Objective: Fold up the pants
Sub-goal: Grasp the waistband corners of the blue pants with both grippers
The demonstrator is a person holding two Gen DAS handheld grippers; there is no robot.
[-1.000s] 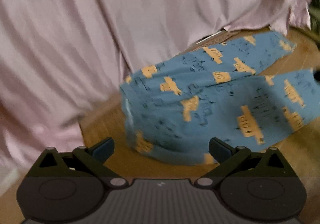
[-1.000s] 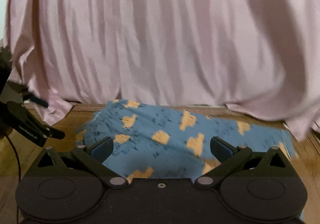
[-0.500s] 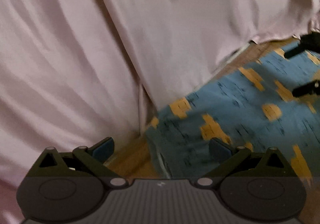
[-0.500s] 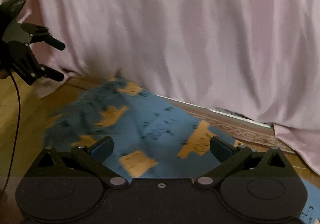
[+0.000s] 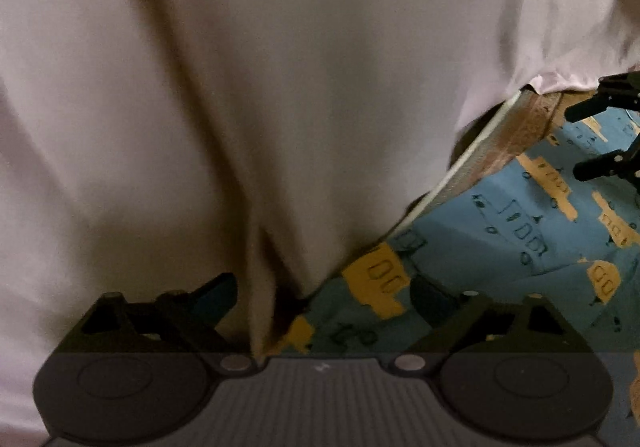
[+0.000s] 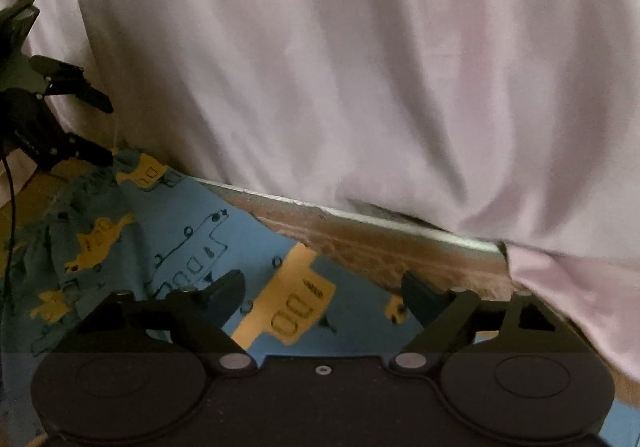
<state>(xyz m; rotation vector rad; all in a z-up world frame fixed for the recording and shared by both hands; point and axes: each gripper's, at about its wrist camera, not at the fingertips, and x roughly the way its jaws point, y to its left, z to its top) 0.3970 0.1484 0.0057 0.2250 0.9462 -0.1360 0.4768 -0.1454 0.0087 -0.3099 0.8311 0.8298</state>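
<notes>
Both the left gripper (image 5: pixel 322 297) and right gripper (image 6: pixel 322 297) gape wide over the pants (image 6: pixel 192 231).

- left gripper (image 5: pixel 322 297): black linkage arms, dark blue-tinted pads, two silver pivot screws, ribbed grey base plate with round discs
- right gripper (image 6: pixel 322 297): same build, smooth black base, small centre hole
- thin black cable (image 6: pixel 10 207) off the left unit

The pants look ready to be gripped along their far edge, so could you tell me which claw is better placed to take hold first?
Probably the right claw: it is open with the blue pants spread directly between its fingers. The left claw, also open, faces mostly the pink sheet, with only a corner of fabric near its right finger.
</notes>
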